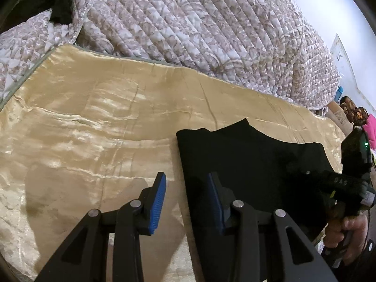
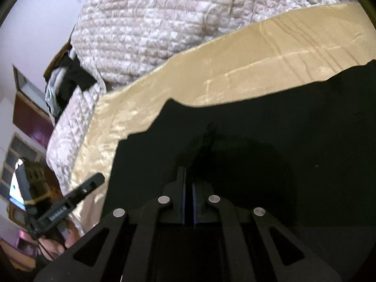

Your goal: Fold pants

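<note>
The black pants lie folded on a shiny gold cloth. My left gripper is open and empty, its blue pads straddling the pants' left edge just above the cloth. In the right wrist view the pants fill the lower right of the frame. My right gripper has its pads pressed together over the black fabric; whether fabric is pinched between them is hidden by the dark. The right gripper's body also shows at the right edge of the left wrist view, held by a hand.
A quilted floral blanket is heaped along the far side of the gold cloth. A dark garment lies on the quilt at the left. The cloth's edge drops off at the left. Clutter sits at the far right.
</note>
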`<action>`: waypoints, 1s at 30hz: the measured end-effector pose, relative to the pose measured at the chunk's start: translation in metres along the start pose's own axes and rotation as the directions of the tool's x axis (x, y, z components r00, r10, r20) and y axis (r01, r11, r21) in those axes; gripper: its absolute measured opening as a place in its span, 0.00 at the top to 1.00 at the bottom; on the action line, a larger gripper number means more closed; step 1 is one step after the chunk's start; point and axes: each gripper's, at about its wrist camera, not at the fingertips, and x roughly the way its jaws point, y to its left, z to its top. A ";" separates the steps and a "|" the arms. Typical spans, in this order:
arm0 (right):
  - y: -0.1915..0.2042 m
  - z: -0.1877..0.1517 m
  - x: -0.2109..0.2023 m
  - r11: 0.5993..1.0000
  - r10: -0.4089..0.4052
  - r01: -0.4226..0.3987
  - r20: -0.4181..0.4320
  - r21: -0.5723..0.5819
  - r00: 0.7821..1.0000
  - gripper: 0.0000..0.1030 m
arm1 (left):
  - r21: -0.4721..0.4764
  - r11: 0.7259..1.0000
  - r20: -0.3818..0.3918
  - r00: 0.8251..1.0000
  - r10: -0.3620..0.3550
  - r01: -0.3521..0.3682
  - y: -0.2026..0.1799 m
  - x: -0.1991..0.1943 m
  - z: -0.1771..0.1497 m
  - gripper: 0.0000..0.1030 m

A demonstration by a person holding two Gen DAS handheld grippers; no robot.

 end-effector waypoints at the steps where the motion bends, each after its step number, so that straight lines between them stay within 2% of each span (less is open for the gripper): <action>1: 0.001 0.001 -0.005 1.000 0.000 0.000 0.016 -0.002 1.000 0.97 | 0.002 1.000 0.000 1.000 -0.001 0.001 0.000 0.000 0.000 0.62; 8: -0.015 0.001 -0.016 0.997 -0.065 0.063 0.043 0.045 0.997 0.98 | 0.031 0.999 -0.013 1.000 -0.014 0.014 -0.009 0.003 -0.003 0.62; 11: -0.016 0.001 -0.019 0.998 -0.060 0.059 0.041 0.038 0.997 0.98 | 0.035 0.999 -0.018 1.000 -0.012 0.013 -0.010 0.004 -0.003 0.62; 13: -0.019 -0.001 -0.012 0.998 -0.037 0.037 -0.001 0.042 0.999 0.98 | 0.036 0.999 -0.022 1.000 -0.010 0.011 -0.009 0.004 -0.003 0.62; 15: -0.024 -0.001 -0.012 0.998 -0.018 0.018 -0.006 0.066 1.000 0.97 | 0.037 0.999 -0.020 1.000 -0.009 0.009 -0.009 0.004 -0.003 0.62; 16: -0.025 0.000 -0.015 0.997 -0.009 0.009 0.002 0.082 1.000 0.94 | 0.035 0.999 -0.019 1.000 -0.007 0.007 -0.008 0.003 -0.003 0.62; 17: -0.027 0.000 -0.018 0.995 0.005 -0.005 0.009 0.097 1.000 0.85 | 0.034 0.999 -0.020 1.000 -0.006 0.007 -0.008 0.003 -0.003 0.62; 20: -0.027 -0.002 -0.022 0.991 0.063 -0.065 0.023 0.120 0.998 0.72 | 0.028 1.000 -0.022 1.000 -0.005 0.006 -0.007 0.004 -0.003 0.62; 25: -0.014 -0.005 -0.015 0.998 0.045 -0.044 -0.013 0.033 0.999 0.68 | 0.046 0.999 -0.022 1.000 -0.021 0.022 -0.011 0.004 -0.004 0.62; 30: -0.009 -0.001 -0.003 0.998 0.064 -0.065 -0.037 -0.003 0.997 0.68 | 0.053 0.998 -0.025 0.999 -0.027 0.028 -0.013 0.005 -0.005 0.62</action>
